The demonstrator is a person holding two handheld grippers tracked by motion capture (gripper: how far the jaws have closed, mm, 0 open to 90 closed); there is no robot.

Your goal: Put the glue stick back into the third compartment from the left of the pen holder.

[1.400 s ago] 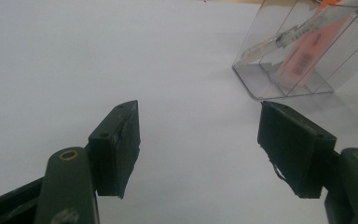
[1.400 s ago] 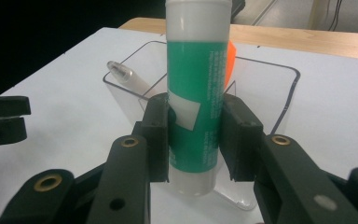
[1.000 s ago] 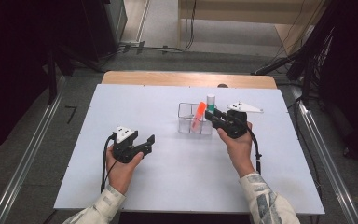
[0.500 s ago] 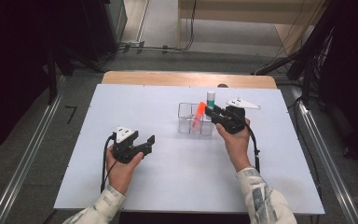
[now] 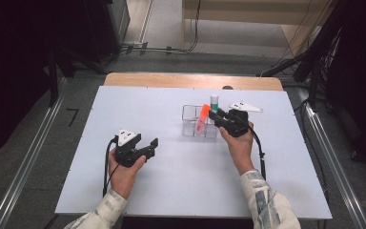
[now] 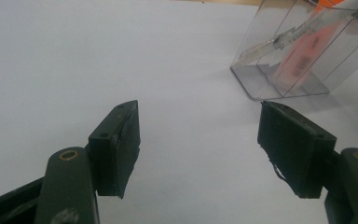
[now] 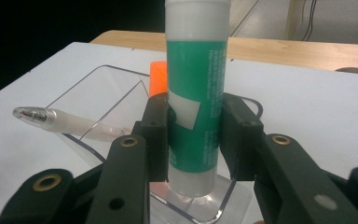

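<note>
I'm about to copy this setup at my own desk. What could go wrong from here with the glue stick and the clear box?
The right hand-held gripper pinches the smooth round glue stick low on its body, so it could tilt or slip. The clear box looks light, and the left hand-held gripper hangs open away from it, so a nudge may shift it. The pen and orange marker leaning inside could be knocked.

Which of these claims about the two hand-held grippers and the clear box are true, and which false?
1. The right gripper is clamped on the green glue stick. True.
2. The left gripper holds a pen. False: its jaws are open with nothing between them.
3. An orange marker stands in the clear box. True.
4. The glue stick lies flat on the table. False: it is upright at the box.
</note>
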